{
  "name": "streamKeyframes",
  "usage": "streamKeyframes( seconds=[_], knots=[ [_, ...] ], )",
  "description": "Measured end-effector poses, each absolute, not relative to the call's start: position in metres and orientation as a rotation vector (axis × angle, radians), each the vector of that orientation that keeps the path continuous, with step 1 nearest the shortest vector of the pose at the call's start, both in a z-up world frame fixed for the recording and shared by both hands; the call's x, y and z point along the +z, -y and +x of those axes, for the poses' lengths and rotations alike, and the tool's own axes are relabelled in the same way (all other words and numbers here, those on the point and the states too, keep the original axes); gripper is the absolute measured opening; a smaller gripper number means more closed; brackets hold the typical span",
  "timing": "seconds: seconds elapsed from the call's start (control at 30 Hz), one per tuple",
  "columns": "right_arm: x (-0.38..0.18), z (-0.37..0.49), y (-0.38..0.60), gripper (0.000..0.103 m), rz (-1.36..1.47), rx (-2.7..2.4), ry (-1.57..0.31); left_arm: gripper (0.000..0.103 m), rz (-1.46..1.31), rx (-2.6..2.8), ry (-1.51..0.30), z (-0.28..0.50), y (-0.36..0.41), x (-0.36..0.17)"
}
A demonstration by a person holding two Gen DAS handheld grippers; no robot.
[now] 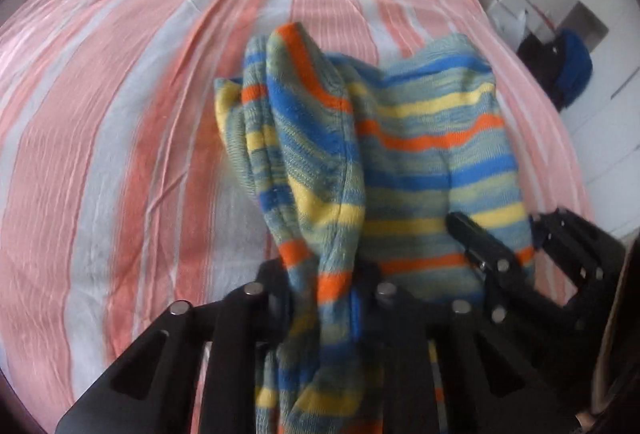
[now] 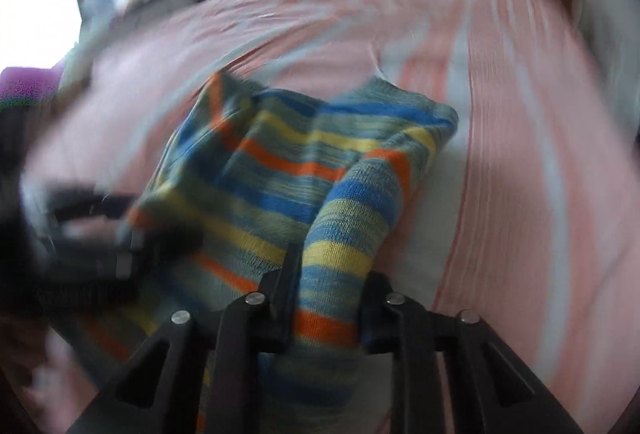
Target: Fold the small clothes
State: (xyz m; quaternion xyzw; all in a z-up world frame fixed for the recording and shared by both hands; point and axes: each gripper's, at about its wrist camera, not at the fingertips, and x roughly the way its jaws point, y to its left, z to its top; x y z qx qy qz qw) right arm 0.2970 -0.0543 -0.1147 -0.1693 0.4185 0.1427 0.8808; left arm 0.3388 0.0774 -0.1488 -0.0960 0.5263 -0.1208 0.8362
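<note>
Both claws pinch the striped garment: left claw (image 1: 320,298), right claw (image 2: 326,310), bunching its near edge above the bed (image 1: 120,153). Fold looks underway; next, probably carry that edge across evenly.

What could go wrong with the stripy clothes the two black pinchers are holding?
The left gripper pinches a bunched wad of the striped garment, so a fold may come out crooked. The right gripper grips only a narrow bunched edge, which could slip free. The pink striped sheet is already wrinkled and might drag along.
</note>
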Motion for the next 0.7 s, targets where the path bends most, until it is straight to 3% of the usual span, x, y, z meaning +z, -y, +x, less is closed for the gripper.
streamKeyframes(
  seconds=[0.2,0.27,0.3,0.33,0.37,0.4,0.43,0.47,0.57,0.63,0.7],
  knots=[
    [-0.07,0.275,0.058,0.019,-0.246,0.307,-0.726,0.017,-0.201,-0.265,-0.976,0.317,-0.087,-0.093],
    [-0.049,0.271,0.058,0.019,-0.198,0.313,-0.669,0.021,-0.17,-0.252,-0.935,0.319,-0.088,-0.079],
    [-0.045,0.274,0.056,0.019,-0.176,0.315,-0.661,0.034,-0.152,-0.234,-0.946,0.322,-0.088,-0.079],
    [-0.043,0.282,0.057,0.02,-0.143,0.324,-0.671,0.056,-0.129,-0.2,-0.982,0.325,-0.09,-0.087],
    [-0.047,0.294,0.059,0.027,-0.114,0.329,-0.706,0.065,-0.115,-0.178,-1.002,0.325,-0.09,-0.093],
    [-0.056,0.305,0.066,0.049,-0.082,0.316,-0.785,0.072,-0.097,-0.147,-1.008,0.32,-0.093,-0.1],
    [-0.063,0.313,0.07,0.065,-0.072,0.282,-0.825,0.072,-0.072,-0.127,-0.996,0.31,-0.095,-0.103],
    [-0.07,0.314,0.084,0.089,-0.048,0.242,-0.854,0.074,-0.03,-0.104,-0.983,0.296,-0.096,-0.106],
    [-0.075,0.287,0.108,0.092,-0.042,0.248,-0.871,0.084,0.117,-0.023,-0.91,0.248,-0.09,-0.1],
    [-0.072,0.258,0.116,0.092,-0.081,0.266,-0.857,0.1,0.204,0.019,-0.828,0.216,-0.083,-0.087],
    [-0.063,0.225,0.12,0.092,-0.118,0.284,-0.818,0.101,0.251,0.076,-0.74,0.185,-0.074,-0.07]
  ],
)
